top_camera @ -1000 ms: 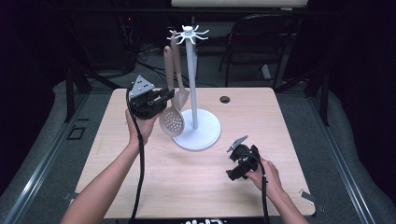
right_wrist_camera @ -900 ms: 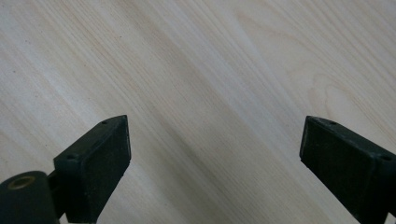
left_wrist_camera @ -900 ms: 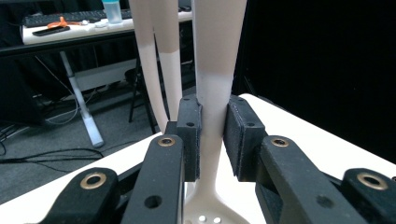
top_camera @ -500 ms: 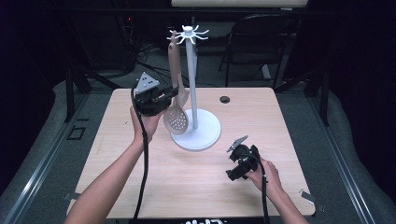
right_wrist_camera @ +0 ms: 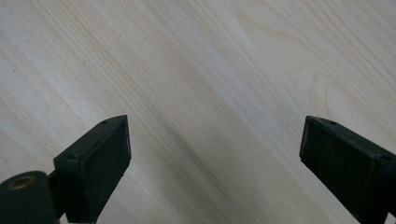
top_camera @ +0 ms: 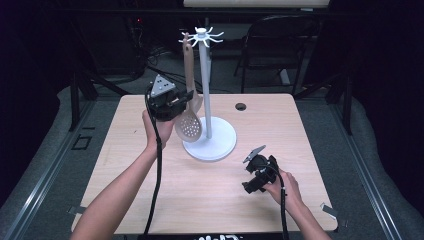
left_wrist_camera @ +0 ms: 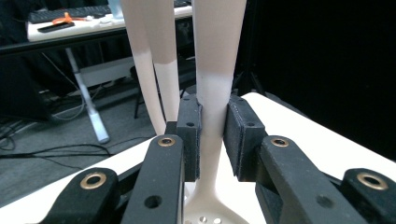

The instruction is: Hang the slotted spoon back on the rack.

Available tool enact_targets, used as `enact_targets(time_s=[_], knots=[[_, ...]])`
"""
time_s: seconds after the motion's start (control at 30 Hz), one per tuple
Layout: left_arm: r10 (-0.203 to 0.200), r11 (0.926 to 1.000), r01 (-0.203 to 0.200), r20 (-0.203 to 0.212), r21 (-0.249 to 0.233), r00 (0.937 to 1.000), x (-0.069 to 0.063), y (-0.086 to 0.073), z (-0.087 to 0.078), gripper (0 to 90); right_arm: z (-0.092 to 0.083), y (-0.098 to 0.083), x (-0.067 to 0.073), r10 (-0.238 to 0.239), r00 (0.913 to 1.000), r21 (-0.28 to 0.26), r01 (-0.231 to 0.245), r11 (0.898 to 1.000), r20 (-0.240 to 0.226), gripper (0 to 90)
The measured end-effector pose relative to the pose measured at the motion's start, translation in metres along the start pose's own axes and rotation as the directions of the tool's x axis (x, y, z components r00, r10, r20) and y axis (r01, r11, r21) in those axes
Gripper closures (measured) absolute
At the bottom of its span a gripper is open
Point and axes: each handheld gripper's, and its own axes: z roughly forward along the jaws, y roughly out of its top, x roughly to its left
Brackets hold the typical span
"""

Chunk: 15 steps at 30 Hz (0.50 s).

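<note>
A white utensil stand [top_camera: 205,90] with a ring of hooks [top_camera: 201,36] rises from a round base [top_camera: 215,145] on the wooden table [top_camera: 150,195]. My left gripper [top_camera: 175,104] is shut on the handle of a beige slotted spoon [top_camera: 189,128], which it holds upright just left of the pole, the handle's top close to the hooks. In the left gripper view both pads [left_wrist_camera: 190,135] press the spoon's handle [left_wrist_camera: 212,93]. A second utensil [left_wrist_camera: 148,70] hangs behind it. My right gripper [top_camera: 251,172] rests low at the table's right, open, with bare wood [right_wrist_camera: 215,93] between its fingers.
A small black round grommet [top_camera: 241,106] sits at the table's far edge. A dark chair [top_camera: 280,45] stands behind the table. Cables trail from both grippers toward the near edge. Bare wood lies left and in front of the stand's base.
The left gripper has shifted slightly right with the spoon, and the handle's top has come up closer to the hooks. The right gripper has stayed put.
</note>
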Motion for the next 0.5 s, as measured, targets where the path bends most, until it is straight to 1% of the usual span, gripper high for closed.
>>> enact_targets(time_s=[0.17,0.4,0.47,0.5], knots=[[-0.006,0.9999,0.006,-0.008,-0.008,1.0000,0.0009,0.0026,0.0007,77.0,-0.0001,0.0003,-0.0004,-0.005,1.0000,0.005,0.005,1.000,0.001,8.2],[0.001,1.0000,-0.001,-0.016,0.008,0.9999,0.0005,0.0051,0.0046,77.0,0.0002,0.0001,-0.0001,-0.001,1.0000,0.002,0.001,1.000,0.001,8.2],[-0.005,1.0000,0.005,-0.015,0.007,0.9999,0.0002,0.0050,0.0061,77.0,0.0002,0.0002,0.0002,-0.001,1.0000,-0.002,0.001,1.000,0.001,8.2],[-0.008,1.0000,0.008,-0.014,0.006,0.9999,0.0002,0.0050,0.0068,77.0,-0.0003,0.0006,-0.0001,-0.007,1.0000,0.005,0.007,1.000,0.003,8.2]])
